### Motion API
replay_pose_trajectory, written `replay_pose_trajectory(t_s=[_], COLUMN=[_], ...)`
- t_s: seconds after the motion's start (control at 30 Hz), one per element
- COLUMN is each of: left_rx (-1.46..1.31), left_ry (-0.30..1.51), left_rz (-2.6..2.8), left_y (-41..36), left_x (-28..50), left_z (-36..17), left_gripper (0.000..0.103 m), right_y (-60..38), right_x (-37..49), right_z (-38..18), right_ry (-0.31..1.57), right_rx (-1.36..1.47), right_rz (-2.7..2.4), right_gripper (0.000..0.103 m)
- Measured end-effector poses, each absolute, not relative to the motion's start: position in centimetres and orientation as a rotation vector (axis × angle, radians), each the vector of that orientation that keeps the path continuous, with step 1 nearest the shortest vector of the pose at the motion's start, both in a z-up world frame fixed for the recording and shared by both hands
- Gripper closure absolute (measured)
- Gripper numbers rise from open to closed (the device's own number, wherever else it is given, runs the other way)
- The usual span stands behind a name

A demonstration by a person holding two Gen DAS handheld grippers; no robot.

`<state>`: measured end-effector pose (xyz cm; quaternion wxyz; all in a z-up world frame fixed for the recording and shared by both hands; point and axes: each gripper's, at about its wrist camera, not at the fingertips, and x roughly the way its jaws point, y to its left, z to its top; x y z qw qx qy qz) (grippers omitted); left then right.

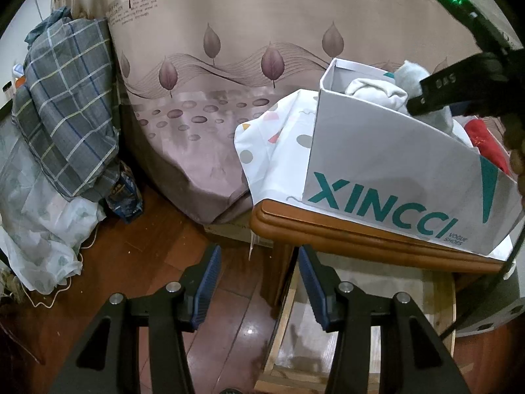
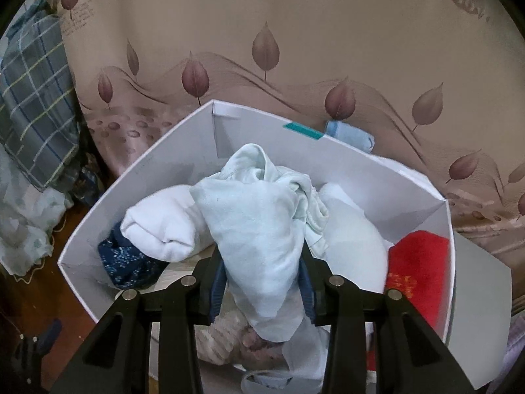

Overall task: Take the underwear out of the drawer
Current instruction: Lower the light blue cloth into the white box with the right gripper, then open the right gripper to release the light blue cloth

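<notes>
The white box (image 1: 377, 164) on the wooden worktop (image 1: 328, 229) reads "XINCCI VOGUE SHOES" in teal. The right gripper (image 2: 262, 282) pinches pale mint underwear (image 2: 256, 216) above the box interior; the garment's long axis runs away from the camera. The left gripper (image 1: 259, 282) stands spread, empty, beside the worktop.
</notes>
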<state>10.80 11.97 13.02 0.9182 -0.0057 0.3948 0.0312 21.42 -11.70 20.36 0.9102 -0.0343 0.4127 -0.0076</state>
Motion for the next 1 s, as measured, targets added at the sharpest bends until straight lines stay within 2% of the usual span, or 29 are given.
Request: replay_pose_trajectory(t_s=[0.27,0.33,0.57,0.73,1.0], left_rx=[-0.009,-0.011,-0.007,-0.002,0.024], left_ry=[0.811,0.812,0.815,0.809,0.808], left_rz=[0.063,0.064,0.064,0.061,0.052], left_y=[11.8,11.8,11.7,11.5,10.8], left_x=[10.7,10.7,10.8,10.8,10.7], left_z=[13.0,13.0,13.0,13.0,12.8], left_gripper=[0.053,0.053,0.053,0.053,0.053], right_y=[-11.2,-11.2,-11.1,-11.3,-11.2], right_x=[22.1,22.0,21.3,19.9,14.5], right_z=[19.3,19.3,19.8,21.1,24.0], right_ry=[0.862,0.86,0.833,0.795,0.696], right_rx=[-0.089,-0.09,-0.11,-0.104,-0.101], right_rz=[-0.033,-0.034,-0.06,-0.054,-0.025], right_gripper=[0.06,0.056,0.029,0.018,0.008])
